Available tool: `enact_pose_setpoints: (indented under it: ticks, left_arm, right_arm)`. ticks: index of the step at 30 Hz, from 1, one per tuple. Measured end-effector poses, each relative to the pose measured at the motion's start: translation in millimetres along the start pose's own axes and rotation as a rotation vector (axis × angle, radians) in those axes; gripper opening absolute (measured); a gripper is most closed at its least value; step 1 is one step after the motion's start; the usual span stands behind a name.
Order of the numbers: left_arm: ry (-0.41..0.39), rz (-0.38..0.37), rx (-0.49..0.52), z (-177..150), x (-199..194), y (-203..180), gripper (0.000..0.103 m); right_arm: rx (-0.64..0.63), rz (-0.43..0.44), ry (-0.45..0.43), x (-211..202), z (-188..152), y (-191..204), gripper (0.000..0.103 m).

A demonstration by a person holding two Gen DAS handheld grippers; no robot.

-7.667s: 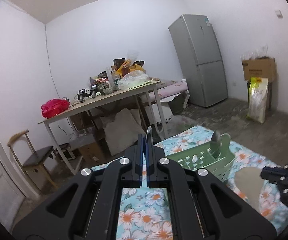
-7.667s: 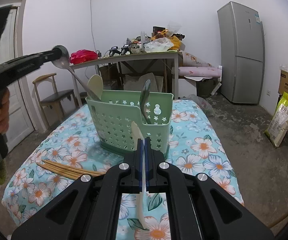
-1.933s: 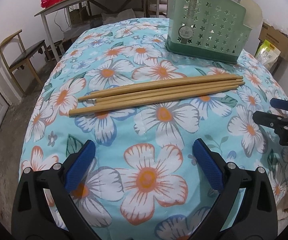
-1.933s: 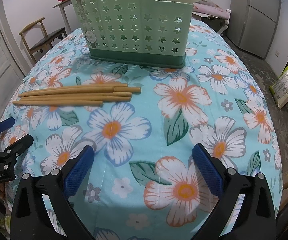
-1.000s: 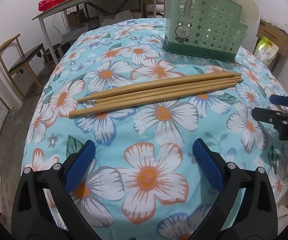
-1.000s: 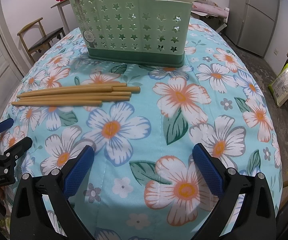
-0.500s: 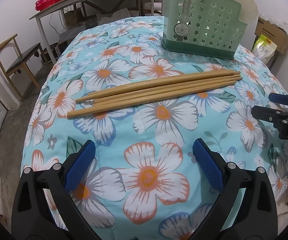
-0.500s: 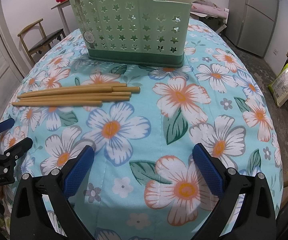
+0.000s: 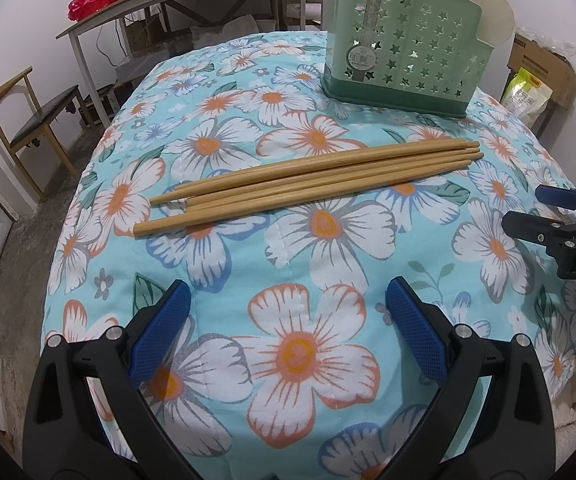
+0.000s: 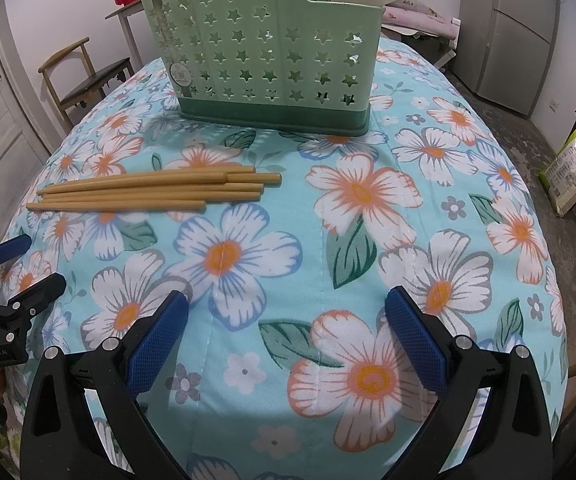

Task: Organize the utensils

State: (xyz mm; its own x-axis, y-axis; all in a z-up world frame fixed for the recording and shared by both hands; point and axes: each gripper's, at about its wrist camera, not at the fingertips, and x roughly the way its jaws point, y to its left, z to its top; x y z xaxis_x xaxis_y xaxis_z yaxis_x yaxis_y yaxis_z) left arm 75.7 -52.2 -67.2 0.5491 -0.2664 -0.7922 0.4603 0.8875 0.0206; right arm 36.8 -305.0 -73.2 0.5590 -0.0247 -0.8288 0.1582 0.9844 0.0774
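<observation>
**Your two sets of tongs: black frames, blue pads**

Your left tongs point(image 9: 288, 328) are matte black plastic with cut-out openings in each arm, silver screws at the joints, and blue textured pads point(image 9: 416, 330) lining the fingers. Your right tongs point(image 10: 285, 330) are built the same; seen side-on from the left camera, their body carries white lettering beginning "DAS".

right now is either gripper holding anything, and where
Nothing is held. The left gripper and right gripper are both open and empty above the cloth; the chopsticks lie untouched.
</observation>
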Motion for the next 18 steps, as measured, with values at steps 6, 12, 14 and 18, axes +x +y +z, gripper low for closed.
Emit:
enact_pose_setpoints:
  ticks: [6, 12, 14, 18]
  left_arm:
    - [-0.001, -0.001, 0.003, 1, 0, -1, 0.095]
    - [-0.078, -0.047, 0.009, 8, -17, 3, 0.094]
    - [-0.134, -0.066, 0.023, 14, -26, 3, 0.092]
    - [-0.216, -0.067, 0.079, 34, -34, -5, 0.072]
  right_arm:
    - [-0.013, 0.008, -0.004, -2, -2, 0, 0.097]
    - [0.009, 0.058, -0.013, -11, -3, -8, 0.097]
    - [0.040, 0.093, -0.036, -17, -1, -13, 0.096]
    - [0.071, 0.124, -0.103, -30, 6, -17, 0.081]
